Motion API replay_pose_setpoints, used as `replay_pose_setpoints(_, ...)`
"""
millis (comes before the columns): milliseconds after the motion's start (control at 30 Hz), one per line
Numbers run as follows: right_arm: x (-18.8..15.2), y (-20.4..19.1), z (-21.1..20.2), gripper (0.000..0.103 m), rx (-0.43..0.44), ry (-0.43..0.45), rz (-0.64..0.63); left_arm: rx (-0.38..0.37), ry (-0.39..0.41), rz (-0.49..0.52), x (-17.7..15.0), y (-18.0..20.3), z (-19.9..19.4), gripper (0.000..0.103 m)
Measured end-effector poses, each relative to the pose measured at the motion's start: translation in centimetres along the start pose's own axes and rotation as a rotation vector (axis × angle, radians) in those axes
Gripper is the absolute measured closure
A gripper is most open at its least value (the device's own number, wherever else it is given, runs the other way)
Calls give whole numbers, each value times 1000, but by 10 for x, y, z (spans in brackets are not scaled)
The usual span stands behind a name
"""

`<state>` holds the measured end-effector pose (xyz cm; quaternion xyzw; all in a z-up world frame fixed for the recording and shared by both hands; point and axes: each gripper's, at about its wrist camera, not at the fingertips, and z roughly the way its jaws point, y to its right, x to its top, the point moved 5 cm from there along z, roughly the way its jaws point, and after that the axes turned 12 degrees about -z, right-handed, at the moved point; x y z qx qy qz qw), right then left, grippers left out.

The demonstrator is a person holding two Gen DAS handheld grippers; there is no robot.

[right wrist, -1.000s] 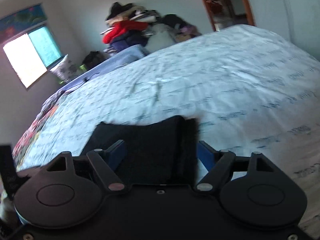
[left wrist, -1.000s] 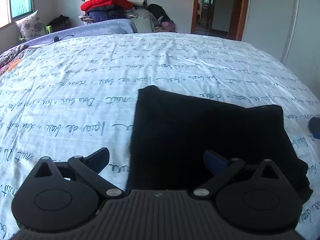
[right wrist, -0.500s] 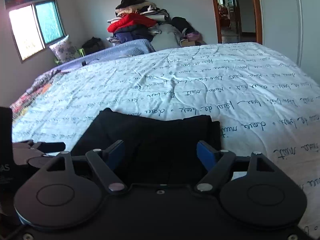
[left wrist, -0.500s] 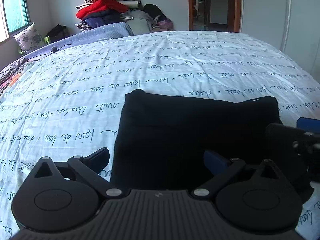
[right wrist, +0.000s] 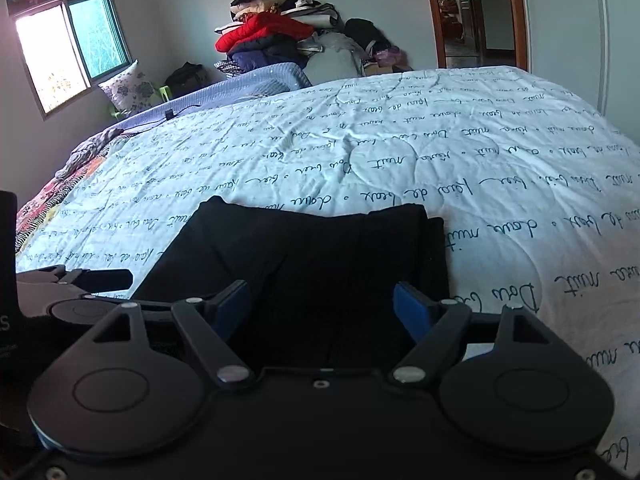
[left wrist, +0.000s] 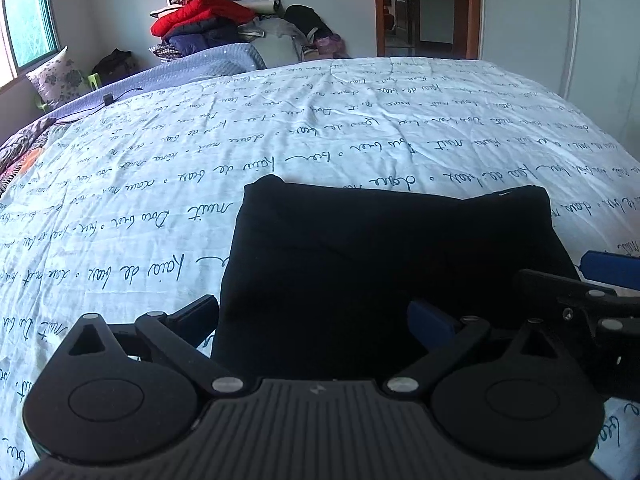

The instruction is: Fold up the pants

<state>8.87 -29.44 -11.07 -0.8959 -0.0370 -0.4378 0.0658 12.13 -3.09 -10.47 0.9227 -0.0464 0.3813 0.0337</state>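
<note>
The black pants (left wrist: 384, 264) lie folded into a flat rectangle on the white bedspread with blue script (left wrist: 200, 168). They also show in the right wrist view (right wrist: 320, 264). My left gripper (left wrist: 312, 316) is open and empty, over the near left edge of the pants. My right gripper (right wrist: 324, 304) is open and empty, over their near right part. The right gripper also shows at the right edge of the left wrist view (left wrist: 592, 280), and the left gripper at the left edge of the right wrist view (right wrist: 80, 284).
A pile of clothes with a red jacket (left wrist: 208, 12) stands behind the bed's far side. A window (right wrist: 68, 48) is at the left, a doorway (left wrist: 424, 8) at the back right. A cable (right wrist: 168, 116) lies on the far left of the bed.
Both grippers have drawn back level over the near edge of the pants. The right gripper has swung in from a tilt and come into the left wrist view.
</note>
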Motion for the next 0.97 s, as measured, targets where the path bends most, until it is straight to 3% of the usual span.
replay_pose_setpoints(567, 1, 2, -6, 23, -26, 2, -10, -16, 18, 28, -2, 4, -7, 0)
replay_pose_setpoints(700, 1, 5, -10, 23, -32, 14, 2, -34, 71, 62, -4, 6, -15, 0)
replay_pose_setpoints(800, 1, 10, -11, 23, -35, 15, 24, -71, 69, 60, -5, 7, -16, 1)
replay_pose_setpoints(967, -4, 10, -16, 23, -40, 6, 35, -10, 106, 69, -3, 7, -17, 1)
